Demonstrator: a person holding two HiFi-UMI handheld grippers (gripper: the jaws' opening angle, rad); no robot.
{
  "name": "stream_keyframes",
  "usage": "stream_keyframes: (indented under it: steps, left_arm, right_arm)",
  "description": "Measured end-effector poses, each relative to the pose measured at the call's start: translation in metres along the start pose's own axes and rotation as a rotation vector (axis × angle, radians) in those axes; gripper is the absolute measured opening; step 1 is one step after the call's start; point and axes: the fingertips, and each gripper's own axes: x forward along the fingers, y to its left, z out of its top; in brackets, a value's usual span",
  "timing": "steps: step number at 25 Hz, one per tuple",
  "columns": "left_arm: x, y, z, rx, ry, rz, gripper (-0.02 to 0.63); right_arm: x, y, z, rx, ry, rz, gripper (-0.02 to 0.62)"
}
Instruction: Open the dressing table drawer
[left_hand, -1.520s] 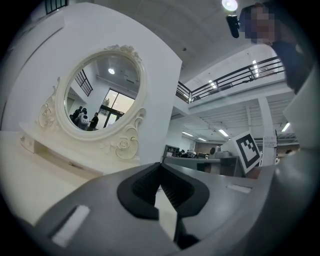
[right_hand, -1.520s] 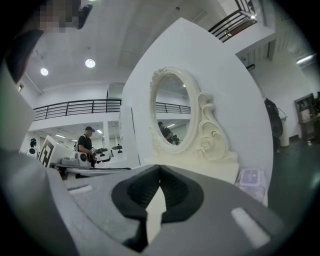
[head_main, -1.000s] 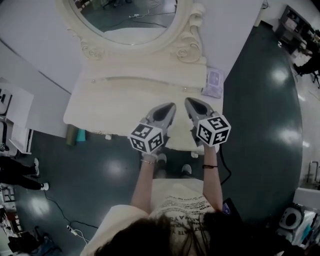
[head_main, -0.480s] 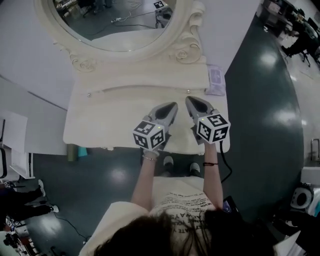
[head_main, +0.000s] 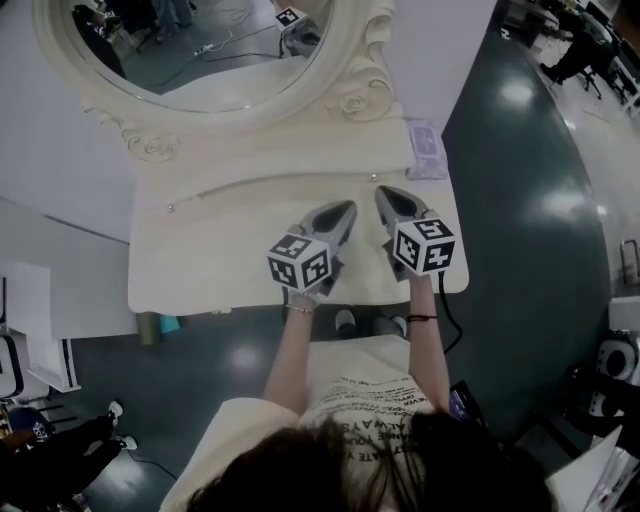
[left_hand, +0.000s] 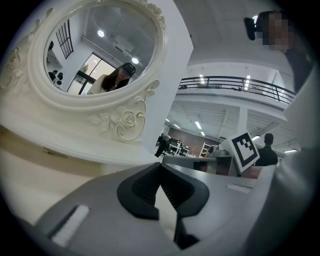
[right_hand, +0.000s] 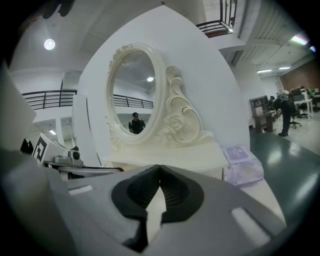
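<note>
The person is standing at the cream dressing table (head_main: 200, 255), reaching both forearms out over its top and holding the two tools side by side, close but not touching, each pointing toward the oval mirror (head_main: 200, 45) and tipping slightly downward. The left gripper (head_main: 348, 208) is hovering over the tabletop with its jaws pressed together at the tips, pinching nothing. The right gripper (head_main: 381, 191) is showing the same pose, its jaws meeting and empty. Just ahead of both tips, the long shallow drawer front (head_main: 270, 190) is sitting shut in the raised tier under the mirror, with a small knob (head_main: 374, 178) next to the right gripper's tip. A pale purple packet (head_main: 427, 152) is lying at the table's right end.
</note>
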Motion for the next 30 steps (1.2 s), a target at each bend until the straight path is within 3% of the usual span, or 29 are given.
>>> stream_keyframes:
  steps: [15, 30]
  left_arm:
    - [0.028, 0.009, -0.011, -0.047, 0.053, 0.021, -0.002]
    - [0.04, 0.022, -0.032, -0.078, 0.105, 0.04, -0.002]
  right_arm:
    - [0.033, -0.032, -0.023, 0.034, 0.154, -0.035, 0.003]
    - [0.054, -0.047, -0.045, 0.084, 0.212, -0.077, 0.025]
